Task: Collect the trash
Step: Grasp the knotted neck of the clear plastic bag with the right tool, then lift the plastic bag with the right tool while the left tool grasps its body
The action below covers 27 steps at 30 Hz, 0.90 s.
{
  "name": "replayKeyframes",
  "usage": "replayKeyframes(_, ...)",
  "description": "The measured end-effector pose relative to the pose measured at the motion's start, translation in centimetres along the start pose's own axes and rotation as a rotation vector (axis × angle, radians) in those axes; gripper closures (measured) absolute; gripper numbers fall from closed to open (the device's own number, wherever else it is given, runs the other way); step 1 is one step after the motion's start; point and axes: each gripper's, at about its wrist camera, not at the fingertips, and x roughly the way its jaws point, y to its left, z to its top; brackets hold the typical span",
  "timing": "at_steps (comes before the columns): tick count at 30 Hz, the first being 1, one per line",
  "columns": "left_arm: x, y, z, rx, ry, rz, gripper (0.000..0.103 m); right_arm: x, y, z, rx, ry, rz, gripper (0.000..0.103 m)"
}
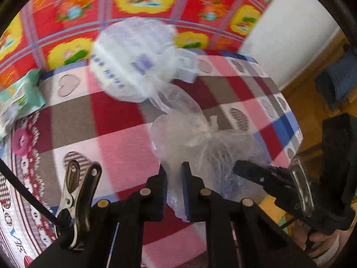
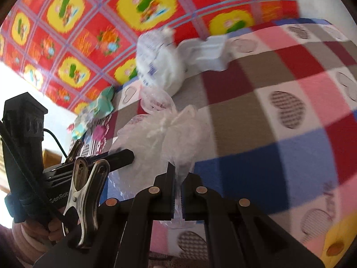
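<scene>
A clear plastic bag (image 1: 200,140) lies crumpled on the checked bed cover; it also shows in the right wrist view (image 2: 169,134). My left gripper (image 1: 174,192) is shut on the bag's near edge. My right gripper (image 2: 177,192) is shut on the same bag, and its fingers (image 1: 252,172) show beside the bag in the left wrist view. A white printed plastic bag (image 1: 133,60) with white contents sits behind; it also shows in the right wrist view (image 2: 158,60). A green wrapper (image 1: 20,96) lies at the far left, also seen in the right wrist view (image 2: 98,107).
A white folded piece (image 2: 209,51) lies by the white bag. A red and yellow patterned cloth (image 1: 147,2) hangs behind the bed. A pink ring-shaped item (image 1: 21,143) lies at the left. The bed edge drops to a wooden floor (image 1: 312,102) on the right.
</scene>
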Motion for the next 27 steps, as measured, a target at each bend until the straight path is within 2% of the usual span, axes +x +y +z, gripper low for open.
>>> replayKeyframes(12, 0.2, -8.3, 0.3, 0.081, -0.019, -0.04, 0.094, -7.4, -5.1, -1.1, 0.062, -0.111, -0.036, 0.099)
replayKeyframes(20, 1.9, -8.8, -0.5, 0.061, 0.025, 0.006, 0.093, -8.7, -8.3, -1.6, 0.083, -0.115, -0.081, 0.099)
replayKeyframes(22, 2.4, -8.4, -0.5, 0.037, 0.037, 0.015, 0.088, -8.5, -8.7, -1.7, 0.082, -0.107, -0.094, 0.099)
replayKeyframes(24, 2.9, -7.8, -0.5, 0.013, 0.054, 0.012, 0.075, -8.3, -9.0, -1.7, 0.086, -0.101, -0.109, 0.099)
replayKeyframes(26, 3.4, -7.3, -0.5, -0.013, 0.066, -0.005, 0.071, -8.1, -9.3, -1.8, 0.094, -0.091, -0.115, 0.094)
replayKeyframes(27, 3.7, -7.1, -0.5, -0.021, 0.072, -0.015, 0.069, -7.9, -9.4, -1.8, 0.098, -0.085, -0.123, 0.088)
